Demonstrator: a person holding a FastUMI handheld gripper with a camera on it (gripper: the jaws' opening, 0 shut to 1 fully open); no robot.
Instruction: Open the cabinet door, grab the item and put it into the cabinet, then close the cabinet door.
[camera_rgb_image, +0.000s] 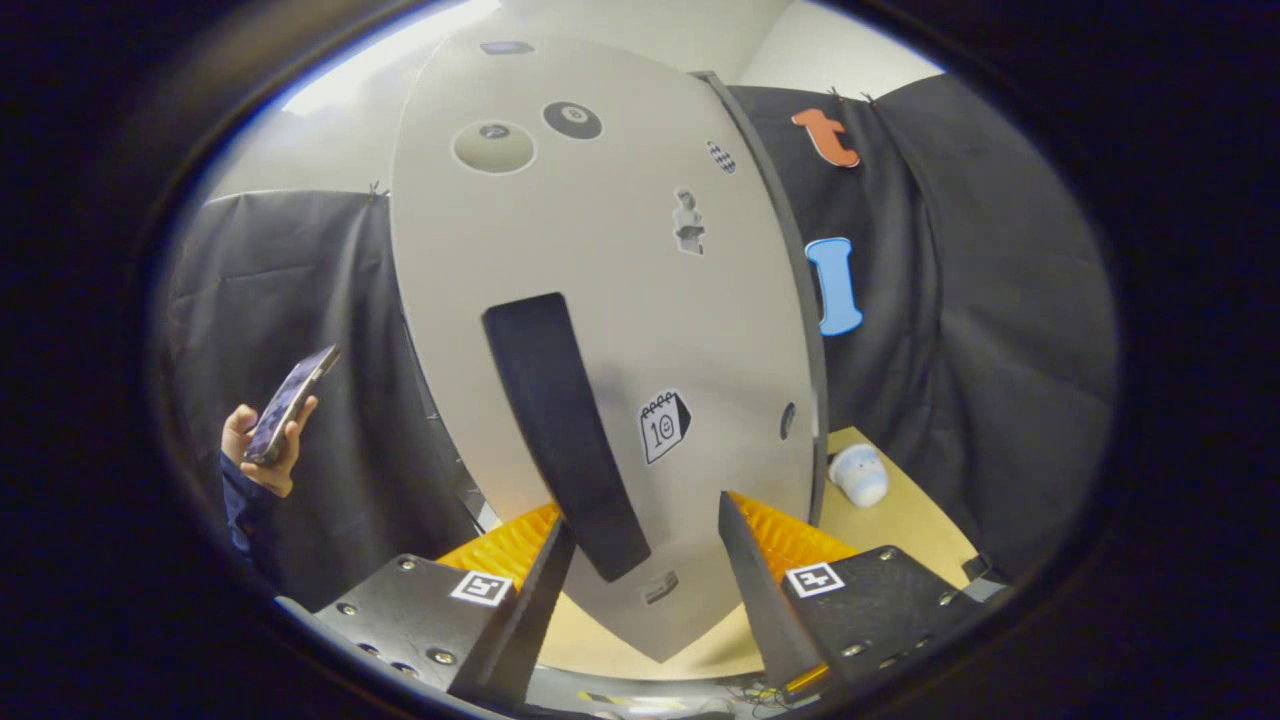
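The gripper (640, 560) stands released, fingers straddling the long black handle (560, 430) of the stiff grey cabinet door (600, 250). Beyond the door, a small white rounded item (860, 475), probably light, rests on the tan tabletop (920, 525).

Light tan wooden table (905, 520), partly hidden behind the grey cabinet (600, 330), which stands on it upright. To the cabinet's right, close beside its lower edge, a small white, pale-blue rounded item (860, 474) lies directly on the bare top, possibly a soft toy; too blurred to tell. Tabletop also shows below the cabinet's bottom edge, between the fingers.
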